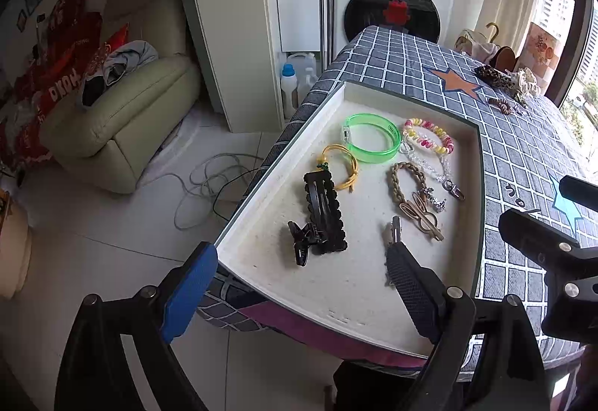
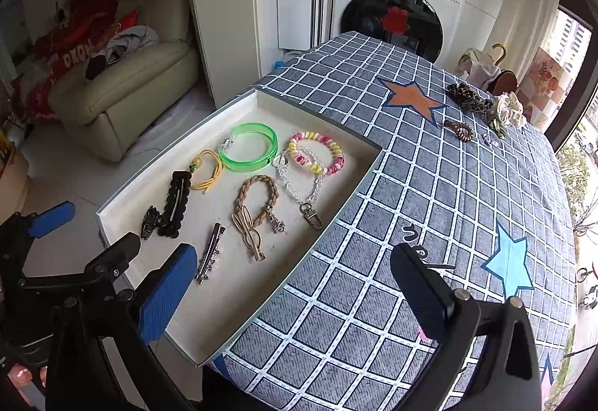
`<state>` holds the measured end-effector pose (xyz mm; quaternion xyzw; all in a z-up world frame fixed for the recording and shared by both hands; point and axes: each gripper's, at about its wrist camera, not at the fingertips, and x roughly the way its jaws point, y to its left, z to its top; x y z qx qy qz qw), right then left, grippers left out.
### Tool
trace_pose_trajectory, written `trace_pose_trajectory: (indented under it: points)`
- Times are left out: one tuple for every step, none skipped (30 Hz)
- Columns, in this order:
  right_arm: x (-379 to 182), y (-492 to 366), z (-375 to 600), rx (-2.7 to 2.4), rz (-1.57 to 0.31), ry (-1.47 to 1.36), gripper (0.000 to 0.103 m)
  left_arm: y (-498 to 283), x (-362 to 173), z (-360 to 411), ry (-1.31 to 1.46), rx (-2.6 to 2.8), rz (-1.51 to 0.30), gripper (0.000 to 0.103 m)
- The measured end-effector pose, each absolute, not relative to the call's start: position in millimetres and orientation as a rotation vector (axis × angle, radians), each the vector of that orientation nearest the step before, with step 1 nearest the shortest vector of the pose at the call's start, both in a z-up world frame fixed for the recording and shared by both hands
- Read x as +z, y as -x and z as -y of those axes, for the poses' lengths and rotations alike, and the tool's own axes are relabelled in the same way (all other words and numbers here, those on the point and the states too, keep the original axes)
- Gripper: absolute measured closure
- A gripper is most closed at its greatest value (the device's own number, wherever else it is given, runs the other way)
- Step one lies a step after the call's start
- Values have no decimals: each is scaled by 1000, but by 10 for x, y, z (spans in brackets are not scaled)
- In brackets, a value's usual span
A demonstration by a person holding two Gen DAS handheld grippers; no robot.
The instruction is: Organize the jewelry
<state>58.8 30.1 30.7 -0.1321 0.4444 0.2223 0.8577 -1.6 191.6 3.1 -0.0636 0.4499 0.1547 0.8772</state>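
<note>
A shallow white tray (image 1: 373, 93) (image 2: 179, 149) lies on the checked tablecloth. In it are a green bangle (image 1: 372, 142) (image 2: 248, 146), a yellow cord bracelet (image 1: 342, 166) (image 2: 207, 170), a pink-and-yellow coil bracelet (image 1: 429, 140) (image 2: 317, 152), a clear bead chain (image 2: 299, 187), a braided tan bracelet (image 1: 405, 183) (image 2: 258, 200), black hair clips (image 1: 323, 215) (image 2: 168, 207), a gold clip (image 2: 248, 233) and a silver clip (image 2: 210, 257). My left gripper (image 1: 302, 295) hangs open over the tray's near edge. My right gripper (image 2: 291, 295) is open and empty by the tray's right rim.
At the table's far right lie a leopard scrunchie (image 2: 469, 98), a white scrunchie (image 2: 510, 108) and a brown coil tie (image 2: 459, 129). A washing machine (image 2: 396, 0) stands behind the table. A cream sofa (image 1: 123, 112) and loose cables (image 1: 213, 183) are on the floor to the left.
</note>
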Motion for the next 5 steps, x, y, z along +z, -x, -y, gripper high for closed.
trace_pose_trajectory:
  points:
    - [298, -579, -302, 467, -935, 277, 0, 19, 28, -1914, 133, 324, -935, 6]
    - [294, -581, -305, 468, -936, 277, 0, 20, 27, -1915, 131, 325, -933, 6]
    - [290, -579, -306, 469, -937, 276, 0, 20, 24, -1916, 130, 326, -933, 6]
    - [291, -588, -306, 469, -938, 275, 0, 18, 20, -1919, 132, 325, -935, 6]
    - [285, -578, -308, 470, -939, 274, 0, 17, 17, -1920, 134, 324, -937, 6]
